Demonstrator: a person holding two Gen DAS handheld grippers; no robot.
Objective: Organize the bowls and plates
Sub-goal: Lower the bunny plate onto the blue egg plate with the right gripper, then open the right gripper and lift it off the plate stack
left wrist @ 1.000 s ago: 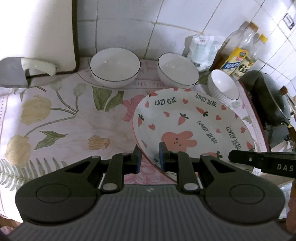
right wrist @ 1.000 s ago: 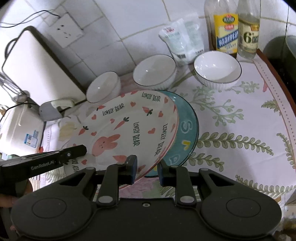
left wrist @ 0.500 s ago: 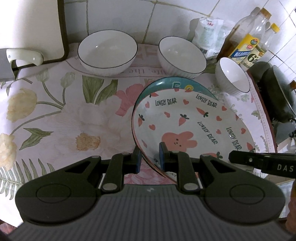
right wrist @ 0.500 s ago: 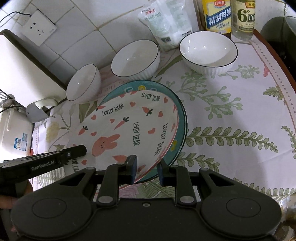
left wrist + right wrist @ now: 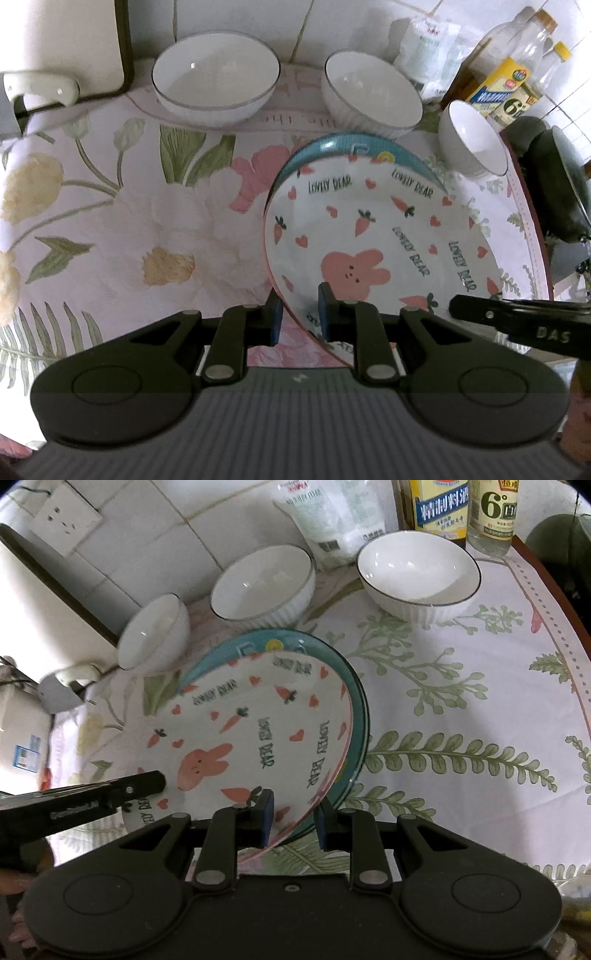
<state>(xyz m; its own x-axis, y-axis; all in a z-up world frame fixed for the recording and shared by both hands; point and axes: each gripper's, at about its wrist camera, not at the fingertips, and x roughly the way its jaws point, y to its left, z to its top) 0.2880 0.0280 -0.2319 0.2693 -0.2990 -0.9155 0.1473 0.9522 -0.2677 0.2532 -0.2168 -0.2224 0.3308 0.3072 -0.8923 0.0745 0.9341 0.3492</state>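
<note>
A white plate with a pink rabbit and "LOVELY BEAR" print [image 5: 369, 236] [image 5: 251, 731] is held over a teal plate [image 5: 354, 147] [image 5: 354, 709] that lies on the floral cloth. My left gripper [image 5: 298, 317] is shut on the rabbit plate's left rim. My right gripper [image 5: 293, 818] is shut on its right rim. Whether the rabbit plate touches the teal plate I cannot tell. Three white bowls stand behind: a large one [image 5: 216, 75] [image 5: 419, 572], a middle one [image 5: 371, 94] [image 5: 262, 583] and a small one [image 5: 471, 136] [image 5: 153, 631].
Oil and vinegar bottles [image 5: 506, 85] [image 5: 439, 506] and a white bag [image 5: 328, 520] stand at the tiled wall. A dark pan [image 5: 561, 184] sits beyond the cloth's right edge. A cutting board [image 5: 59, 40] and a cleaver handle [image 5: 40, 86] are at the left.
Both grippers carried the rabbit plate forward and down until it sits over the teal plate, which shows more at the far rim. The bowls have not moved.
</note>
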